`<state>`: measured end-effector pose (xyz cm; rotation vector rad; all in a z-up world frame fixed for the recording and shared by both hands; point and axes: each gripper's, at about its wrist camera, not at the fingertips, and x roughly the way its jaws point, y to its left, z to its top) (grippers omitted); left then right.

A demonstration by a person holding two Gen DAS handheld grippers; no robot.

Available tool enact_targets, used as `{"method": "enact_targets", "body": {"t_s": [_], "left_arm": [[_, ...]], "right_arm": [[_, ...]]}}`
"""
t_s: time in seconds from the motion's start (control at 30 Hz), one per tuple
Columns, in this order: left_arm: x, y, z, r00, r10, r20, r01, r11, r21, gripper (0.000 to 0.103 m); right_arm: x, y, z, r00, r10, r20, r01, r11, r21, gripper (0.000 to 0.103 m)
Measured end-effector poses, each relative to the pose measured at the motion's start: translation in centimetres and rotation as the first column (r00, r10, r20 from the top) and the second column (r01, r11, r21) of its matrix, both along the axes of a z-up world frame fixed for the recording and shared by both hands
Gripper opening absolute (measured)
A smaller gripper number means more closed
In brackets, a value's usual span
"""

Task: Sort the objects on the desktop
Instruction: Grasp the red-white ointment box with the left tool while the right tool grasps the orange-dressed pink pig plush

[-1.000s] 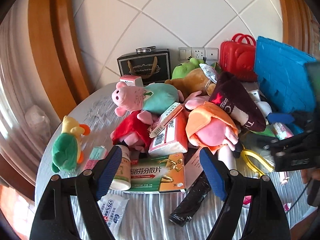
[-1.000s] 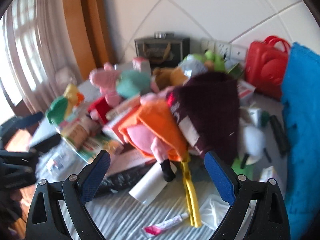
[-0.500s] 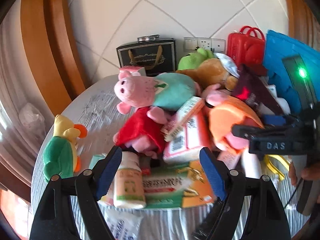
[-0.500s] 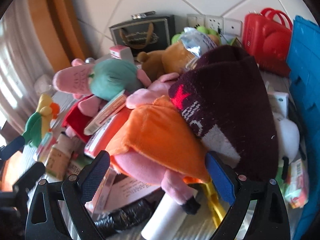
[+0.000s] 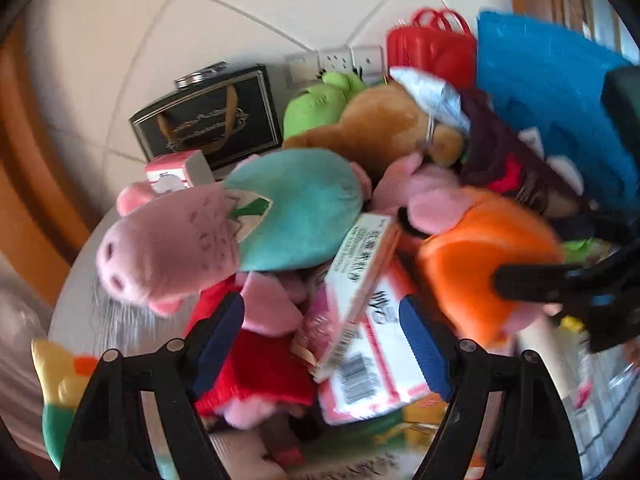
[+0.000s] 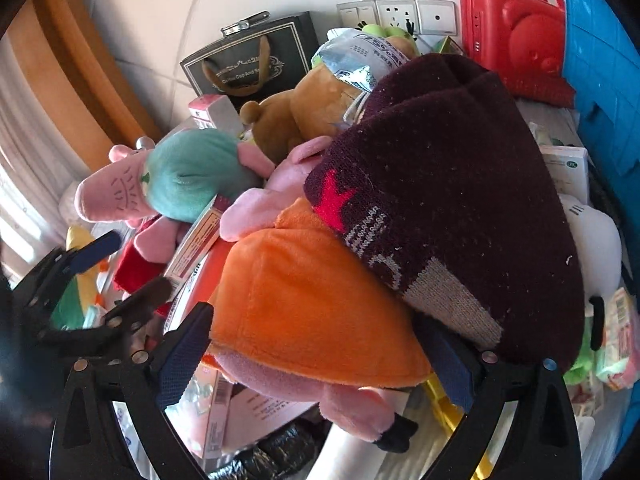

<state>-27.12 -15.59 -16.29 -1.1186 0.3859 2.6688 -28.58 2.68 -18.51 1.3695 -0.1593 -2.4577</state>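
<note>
Both tongs released, nothing gripped. Left tongs [image 5: 322, 336] jaws spread, straddling the red-dress pig [image 5: 260, 376] and the pink-white box [image 5: 372, 360] leaning on it. Right tongs [image 6: 316, 348] jaws spread on either side of the orange pig [image 6: 304, 304]; whether the pads touch it, can't tell. Right tongs also show at the right edge of the left view, against the orange pig.

Pile on the desk [image 5: 80, 300], near to far:
- duck plush [image 5: 60, 392] at the near left edge, apart from the heap
- teal pig [image 5: 224, 228] lying on the red-dress pig, snout to the left
- maroon beanie [image 6: 452, 200] draped over the orange pig's top
- brown bear [image 6: 304, 116] behind the beanie, a foil packet [image 6: 360, 60] on its head
- green plush [image 5: 324, 100] just behind the bear
- black gift bag [image 6: 248, 60] against the wall, left
- red case [image 6: 516, 36] and blue mat [image 6: 600, 80] at far right
</note>
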Motion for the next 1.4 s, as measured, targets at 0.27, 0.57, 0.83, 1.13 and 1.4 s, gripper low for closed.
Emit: {"method": "enact_targets", "body": {"t_s": [0.27,0.57,0.83,1.13,1.4], "left_arm": [[-3.0,-1.3,-1.4,0.994,-0.102,0.043,0.101,0.995,0.019,0.071],[-2.8,-0.9,-1.5,0.995,-0.093,0.027,0.093,0.996,-0.001,0.074],[-2.3,-1.4,-1.6,0.995,-0.097,0.006,0.097,0.992,-0.081,0.084],[-2.2,-0.7,-2.0,0.997,-0.079,0.008,0.079,0.995,-0.064,0.056],[-1.2,-0.7,-2.1,0.997,-0.064,0.031,0.065,0.998,-0.022,0.037]], "right_arm": [[-0.6,-0.8,-0.7,0.999,-0.022,0.027,0.022,1.0,0.017,0.102],[-2.4,-3.1,-2.8,0.992,-0.098,0.076,0.088,0.987,0.134,0.103],[-2.8,-3.1,-2.8,0.987,-0.124,0.099,0.112,0.987,0.116,0.103],[-3.5,-4.1,-3.5,0.992,-0.109,0.069,0.095,0.98,0.176,0.103],[-3.6,-4.4,-4.6,0.988,-0.036,0.147,0.007,0.981,0.194,0.103]]}}
